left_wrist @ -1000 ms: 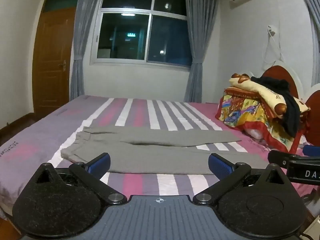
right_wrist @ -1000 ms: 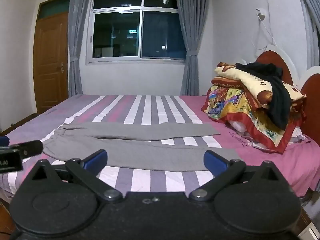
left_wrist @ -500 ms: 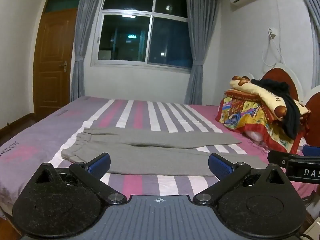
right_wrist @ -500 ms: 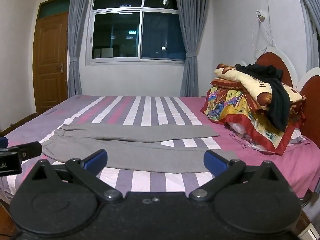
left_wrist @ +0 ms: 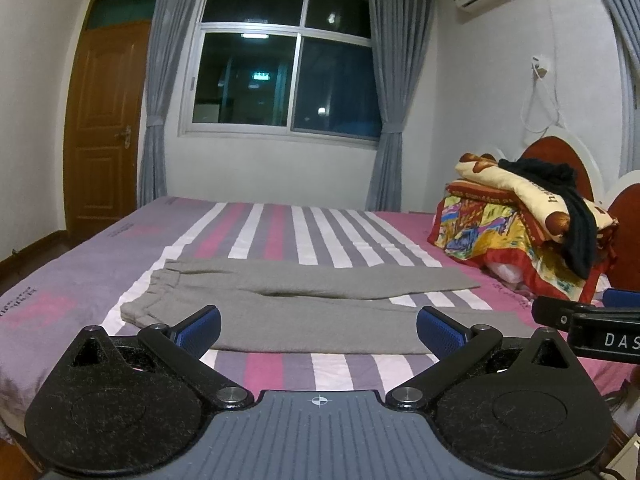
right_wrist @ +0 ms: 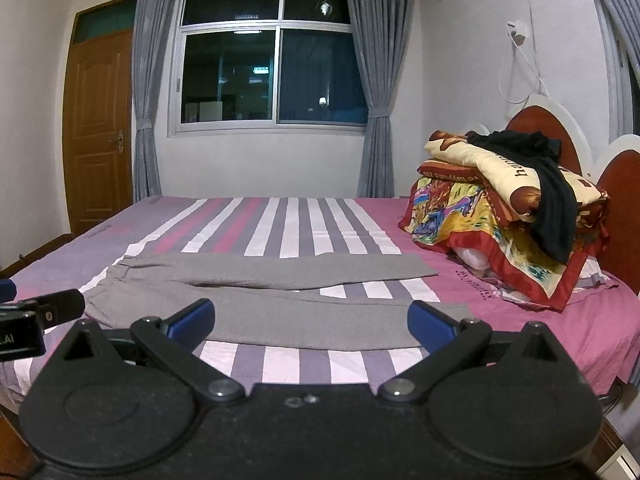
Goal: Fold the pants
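Note:
Grey pants (left_wrist: pixel 304 304) lie flat on the striped bed, waistband to the left, the two legs spread apart and running to the right; they also show in the right wrist view (right_wrist: pixel 280 300). My left gripper (left_wrist: pixel 319 330) is open and empty, held off the bed's near edge in front of the near leg. My right gripper (right_wrist: pixel 311 322) is open and empty, also short of the near leg. Each gripper's tip shows at the edge of the other's view.
The bed (left_wrist: pixel 280 228) has a purple, pink and white striped sheet. A pile of folded blankets with a black garment on top (left_wrist: pixel 532 220) sits at the headboard on the right. A wooden door (left_wrist: pixel 104 128) and a curtained window stand behind the bed.
Both views have tilted slightly, so the bed and pants sit a little lower and closer in frame. The pants have not moved and both grippers stay open.

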Demonstrator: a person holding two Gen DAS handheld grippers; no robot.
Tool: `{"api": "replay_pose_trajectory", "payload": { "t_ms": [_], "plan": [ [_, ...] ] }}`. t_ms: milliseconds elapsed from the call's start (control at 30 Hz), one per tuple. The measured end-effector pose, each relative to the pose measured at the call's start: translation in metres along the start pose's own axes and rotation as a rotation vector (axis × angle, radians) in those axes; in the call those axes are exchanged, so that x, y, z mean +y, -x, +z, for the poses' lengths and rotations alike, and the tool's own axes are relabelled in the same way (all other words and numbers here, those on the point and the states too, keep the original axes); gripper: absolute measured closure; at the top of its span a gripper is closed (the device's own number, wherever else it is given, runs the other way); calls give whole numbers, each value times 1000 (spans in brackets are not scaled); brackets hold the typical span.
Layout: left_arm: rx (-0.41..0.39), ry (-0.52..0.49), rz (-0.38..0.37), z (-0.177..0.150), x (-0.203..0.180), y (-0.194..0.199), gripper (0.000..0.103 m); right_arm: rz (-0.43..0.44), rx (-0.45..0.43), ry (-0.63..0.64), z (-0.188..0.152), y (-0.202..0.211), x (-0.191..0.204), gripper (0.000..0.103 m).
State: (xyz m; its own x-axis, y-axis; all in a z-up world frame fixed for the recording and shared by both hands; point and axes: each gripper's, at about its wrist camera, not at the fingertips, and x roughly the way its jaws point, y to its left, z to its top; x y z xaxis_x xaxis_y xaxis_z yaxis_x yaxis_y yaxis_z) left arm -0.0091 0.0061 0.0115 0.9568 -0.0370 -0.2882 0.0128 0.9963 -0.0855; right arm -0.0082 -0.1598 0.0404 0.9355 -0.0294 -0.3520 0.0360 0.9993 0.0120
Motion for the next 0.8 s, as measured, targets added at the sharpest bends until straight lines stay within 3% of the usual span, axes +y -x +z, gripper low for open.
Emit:
{"api": "replay_pose_trajectory", "payload": {
  "t_ms": [800],
  "plan": [
    [-5,-4,0,1,-4,3,0,-12,-23,-20,0,7,2,0]
  ]
}}
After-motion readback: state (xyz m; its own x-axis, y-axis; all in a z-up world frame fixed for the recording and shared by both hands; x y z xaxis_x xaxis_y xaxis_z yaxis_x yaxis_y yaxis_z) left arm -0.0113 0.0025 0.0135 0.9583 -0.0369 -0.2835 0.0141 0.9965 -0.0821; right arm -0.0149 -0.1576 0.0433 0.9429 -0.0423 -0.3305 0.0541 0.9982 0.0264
